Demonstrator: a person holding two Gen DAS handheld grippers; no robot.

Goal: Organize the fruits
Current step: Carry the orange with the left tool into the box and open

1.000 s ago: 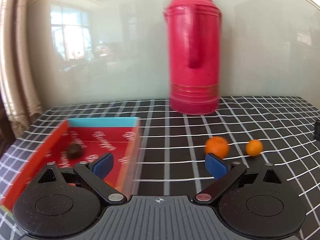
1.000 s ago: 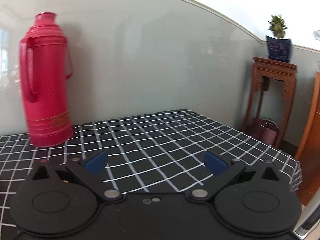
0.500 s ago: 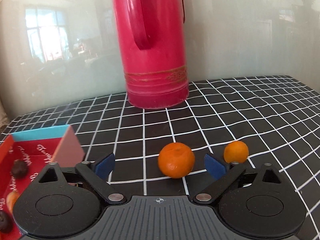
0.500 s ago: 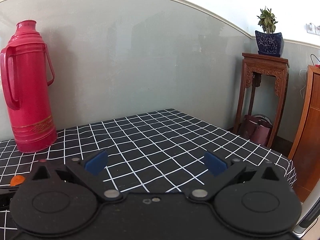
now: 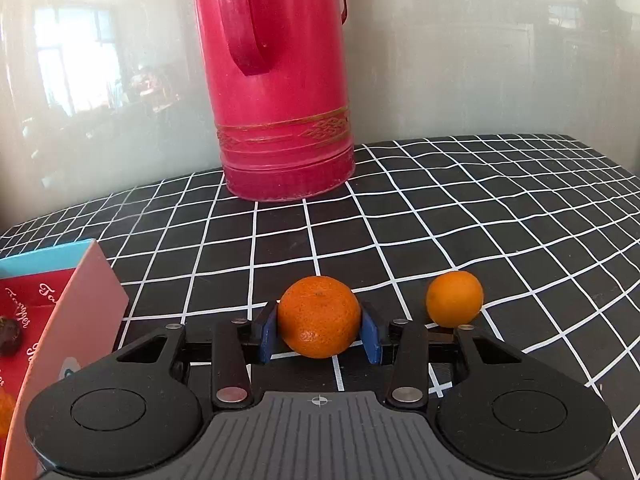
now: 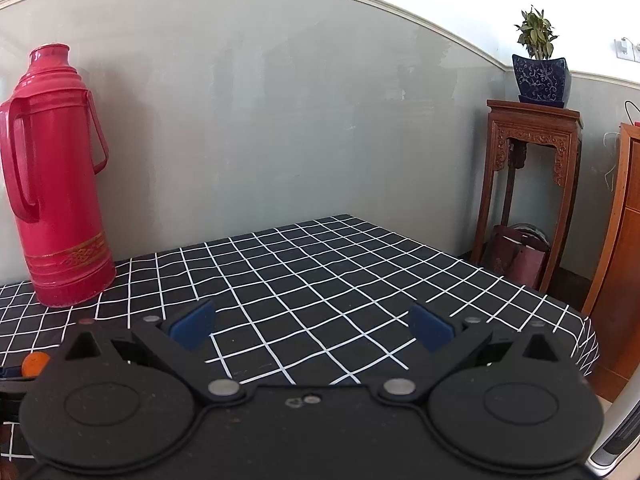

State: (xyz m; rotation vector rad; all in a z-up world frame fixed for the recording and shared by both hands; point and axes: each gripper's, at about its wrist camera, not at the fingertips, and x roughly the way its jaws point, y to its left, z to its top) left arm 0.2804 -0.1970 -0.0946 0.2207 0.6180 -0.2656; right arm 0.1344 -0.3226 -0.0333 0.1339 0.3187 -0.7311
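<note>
Your left gripper [image 5: 319,334] is pinching one orange [image 5: 319,322] near the box [image 5: 48,300]. Another orange [image 5: 454,298] is waiting beside it; your right gripper [image 6: 312,326] is idling, jaws spread.

Between my left claw's pads [image 5: 267,330] sits the big orange [image 5: 319,322]; the small orange [image 5: 454,298] lies right of it, the thermos [image 5: 280,80] behind, the box [image 5: 52,312] left.

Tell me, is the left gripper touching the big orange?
Touching: the left wrist view shows both blue pads of the left gripper pressed against the big orange.
</note>
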